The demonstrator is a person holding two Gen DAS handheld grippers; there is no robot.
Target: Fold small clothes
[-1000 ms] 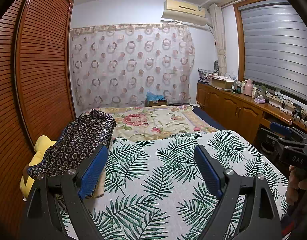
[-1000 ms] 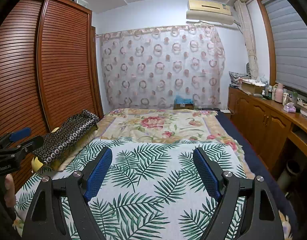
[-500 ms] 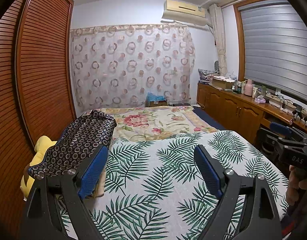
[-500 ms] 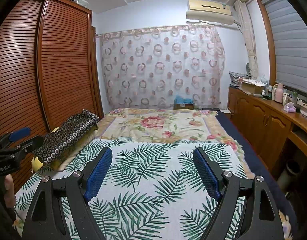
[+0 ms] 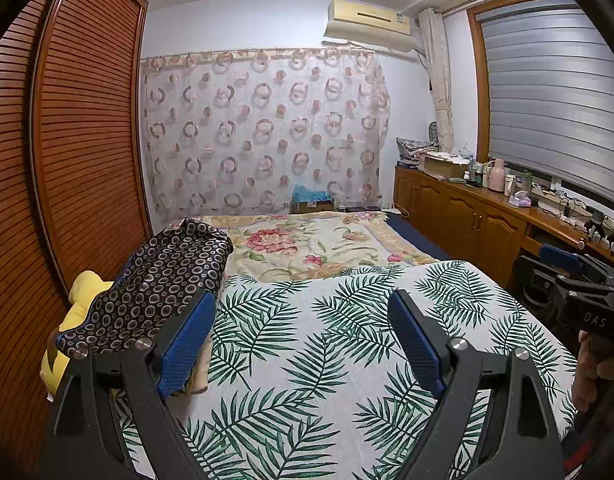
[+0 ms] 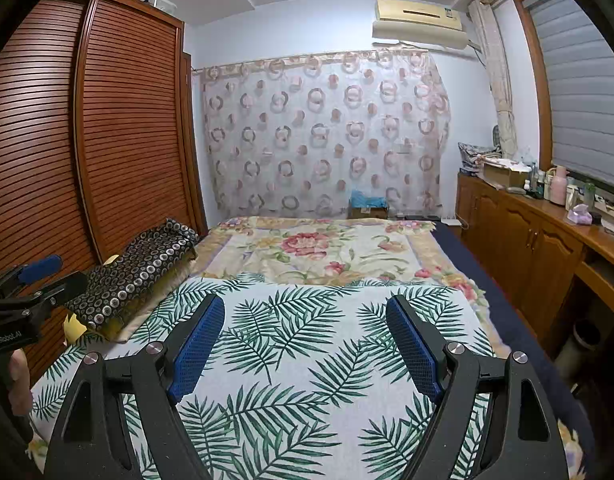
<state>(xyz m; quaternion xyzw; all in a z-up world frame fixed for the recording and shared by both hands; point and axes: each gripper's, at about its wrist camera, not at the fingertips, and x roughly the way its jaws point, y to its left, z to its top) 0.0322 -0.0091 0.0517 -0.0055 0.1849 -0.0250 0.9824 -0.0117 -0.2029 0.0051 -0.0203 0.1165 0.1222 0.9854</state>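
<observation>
Here: both tongs spread and empty above the bed.
Dark ring-patterned cloth lies folded along the bed's left edge beside the wardrobe; left tongs and right tongs hover over the palm-leaf sheet.

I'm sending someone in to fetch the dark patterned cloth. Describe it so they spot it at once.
Start at the slatted wooden wardrobe along the bed's left side. Beside it, at the edge of the palm-leaf sheet, lies the dark cloth over something yellow. It alone is navy with small pale rings.
</observation>
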